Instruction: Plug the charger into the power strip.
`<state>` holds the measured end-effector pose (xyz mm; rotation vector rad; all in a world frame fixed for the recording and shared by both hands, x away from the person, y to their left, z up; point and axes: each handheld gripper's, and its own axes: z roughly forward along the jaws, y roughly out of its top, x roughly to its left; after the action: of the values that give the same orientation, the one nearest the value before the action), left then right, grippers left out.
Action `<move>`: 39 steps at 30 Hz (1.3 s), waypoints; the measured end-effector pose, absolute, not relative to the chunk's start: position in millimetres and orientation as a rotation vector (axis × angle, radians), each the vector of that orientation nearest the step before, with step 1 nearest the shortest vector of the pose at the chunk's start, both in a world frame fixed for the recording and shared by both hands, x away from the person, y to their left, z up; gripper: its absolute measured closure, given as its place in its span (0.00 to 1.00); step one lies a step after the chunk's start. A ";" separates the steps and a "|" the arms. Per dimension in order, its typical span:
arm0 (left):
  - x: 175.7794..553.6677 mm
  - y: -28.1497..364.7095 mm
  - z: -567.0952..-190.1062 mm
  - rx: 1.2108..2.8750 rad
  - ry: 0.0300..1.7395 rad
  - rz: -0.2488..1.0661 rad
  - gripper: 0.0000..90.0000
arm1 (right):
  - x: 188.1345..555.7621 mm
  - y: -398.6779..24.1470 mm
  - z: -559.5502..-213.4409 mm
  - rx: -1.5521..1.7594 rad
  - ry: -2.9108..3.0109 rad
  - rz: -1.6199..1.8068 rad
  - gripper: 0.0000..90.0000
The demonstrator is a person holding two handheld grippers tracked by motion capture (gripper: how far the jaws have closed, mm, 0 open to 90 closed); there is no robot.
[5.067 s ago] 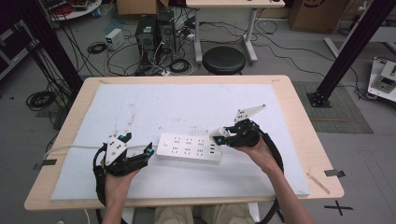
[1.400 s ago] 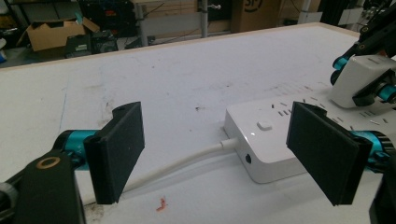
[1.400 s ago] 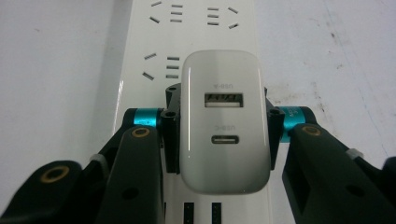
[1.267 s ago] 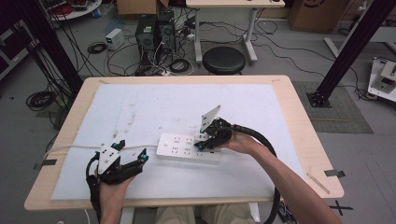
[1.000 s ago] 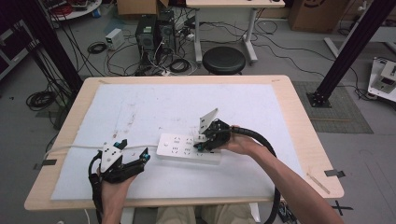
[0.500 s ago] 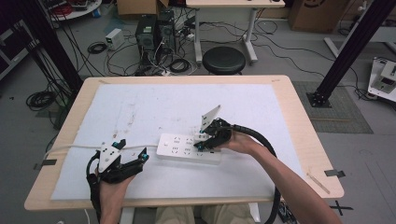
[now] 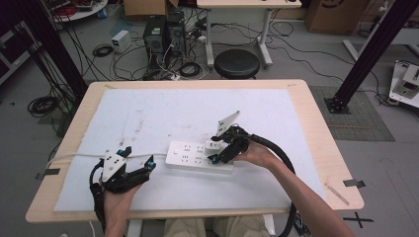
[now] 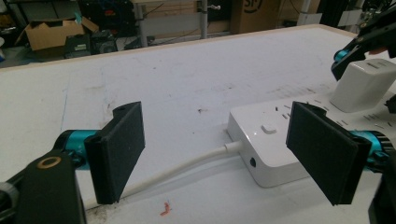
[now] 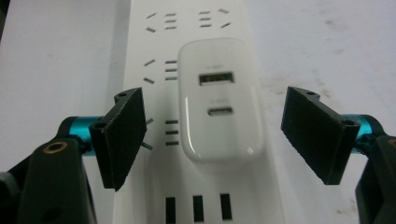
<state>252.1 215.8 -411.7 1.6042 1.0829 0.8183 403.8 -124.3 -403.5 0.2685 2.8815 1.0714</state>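
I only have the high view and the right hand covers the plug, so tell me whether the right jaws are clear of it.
Observer: The right gripper view shows the right gripper with jaws that have just been opening; they stand on either side of the white USB charger, neither pad touching it.
Operator: Report how the charger sits.
Observer: It sits flush on the white power strip, with two ports facing up.
Operator: Now give me the left side.
Observer: The left gripper view shows the left gripper with jaws wide open, facing the strip's end where the white cable enters.
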 end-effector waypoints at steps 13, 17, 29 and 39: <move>258.6 213.8 -411.4 1.613 1.067 0.801 0.22 | 389.1 -181.5 -395.6 0.564 2.655 1.300 0.27; 263.9 212.8 -411.7 1.620 1.058 0.799 0.22 | 372.5 -202.2 -397.4 0.683 2.502 1.363 0.27; 272.4 217.9 -413.9 1.621 1.055 0.801 0.22 | 322.1 -245.0 -405.5 0.935 2.014 1.422 0.23; 272.7 229.5 -414.7 1.599 1.069 0.824 0.22 | 287.9 -261.4 -415.8 1.100 1.819 1.378 0.23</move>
<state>272.7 229.5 -414.7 1.5988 1.0688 0.8238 287.9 -261.4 -415.8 1.1000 1.8190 1.3776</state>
